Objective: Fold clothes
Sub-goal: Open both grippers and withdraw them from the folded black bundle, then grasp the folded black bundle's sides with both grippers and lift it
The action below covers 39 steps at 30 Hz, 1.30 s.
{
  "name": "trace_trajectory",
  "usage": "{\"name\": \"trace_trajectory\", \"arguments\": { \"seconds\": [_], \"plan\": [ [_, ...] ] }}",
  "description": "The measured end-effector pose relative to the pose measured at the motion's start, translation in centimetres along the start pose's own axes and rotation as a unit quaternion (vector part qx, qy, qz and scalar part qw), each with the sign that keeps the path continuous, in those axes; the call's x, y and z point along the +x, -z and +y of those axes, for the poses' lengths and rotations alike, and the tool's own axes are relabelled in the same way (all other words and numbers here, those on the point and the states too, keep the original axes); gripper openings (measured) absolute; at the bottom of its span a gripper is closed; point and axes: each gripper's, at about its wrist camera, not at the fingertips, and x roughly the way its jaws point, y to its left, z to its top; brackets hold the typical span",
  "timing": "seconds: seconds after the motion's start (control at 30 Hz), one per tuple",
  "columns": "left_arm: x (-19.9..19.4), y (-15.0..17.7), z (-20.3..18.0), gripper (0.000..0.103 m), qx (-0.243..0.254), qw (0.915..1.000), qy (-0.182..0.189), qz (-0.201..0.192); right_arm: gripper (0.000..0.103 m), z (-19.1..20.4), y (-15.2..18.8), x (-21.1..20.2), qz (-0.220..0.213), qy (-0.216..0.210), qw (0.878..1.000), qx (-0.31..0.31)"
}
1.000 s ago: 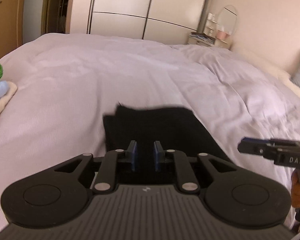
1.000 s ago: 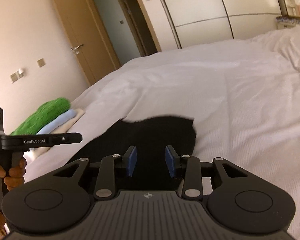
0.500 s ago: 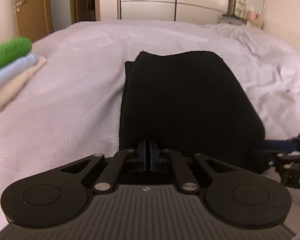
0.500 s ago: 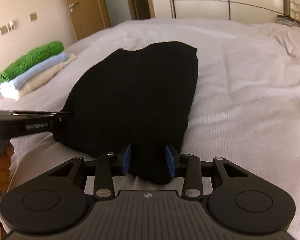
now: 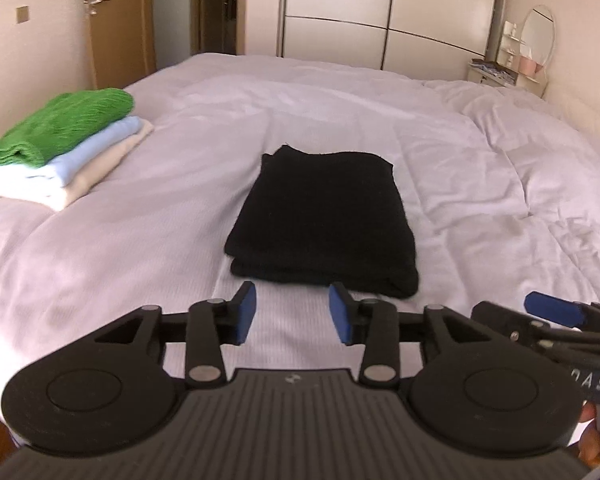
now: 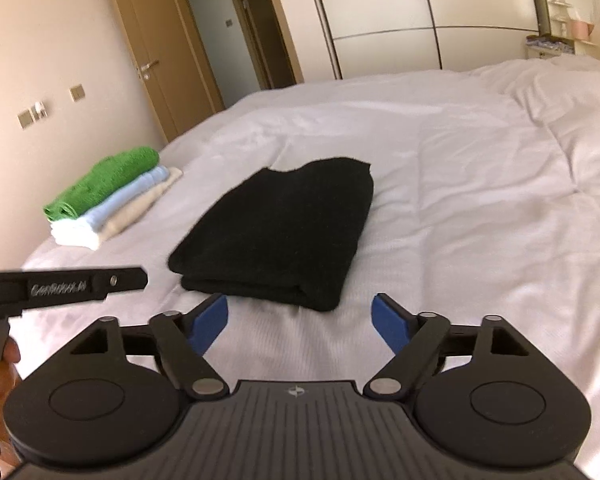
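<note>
My left gripper (image 5: pixel 291 312) and right gripper (image 6: pixel 300 322) both hang released, holding nothing, just short of the black garment (image 5: pixel 324 220). It lies folded flat mid-bed (image 5: pixel 140 260). Farther left sits a finished stack (image 5: pixel 64 148). I judge stacking remains.
</note>
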Motion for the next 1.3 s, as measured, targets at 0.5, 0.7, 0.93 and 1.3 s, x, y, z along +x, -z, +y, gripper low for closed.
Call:
{"name": "trace_trajectory", "arguments": {
  "seconds": [0.5,0.7,0.93,1.3],
  "plan": [
    [-9.8,3.2,-2.5,0.064,0.041,0.9969,-0.059,-0.032,0.086,1.2,1.7,-7.4,-0.018,-0.028,0.999,0.02],
    [-10.1,3.1,-1.6,0.064,0.048,0.9967,-0.051,-0.04,0.087,2.0,2.5,-8.9,-0.03,-0.016,0.999,0.03],
    [-8.3,2.7,0.1,0.064,0.027,0.999,-0.007,-0.035,0.088,2.2,2.4,-9.1,-0.026,0.014,0.999,0.035],
    [0.6,5.1,7.6,0.07,-0.149,0.9812,0.119,0.029,0.09,-0.6,3.4,-2.0,0.044,-0.03,0.991,0.127]
  ]
}}
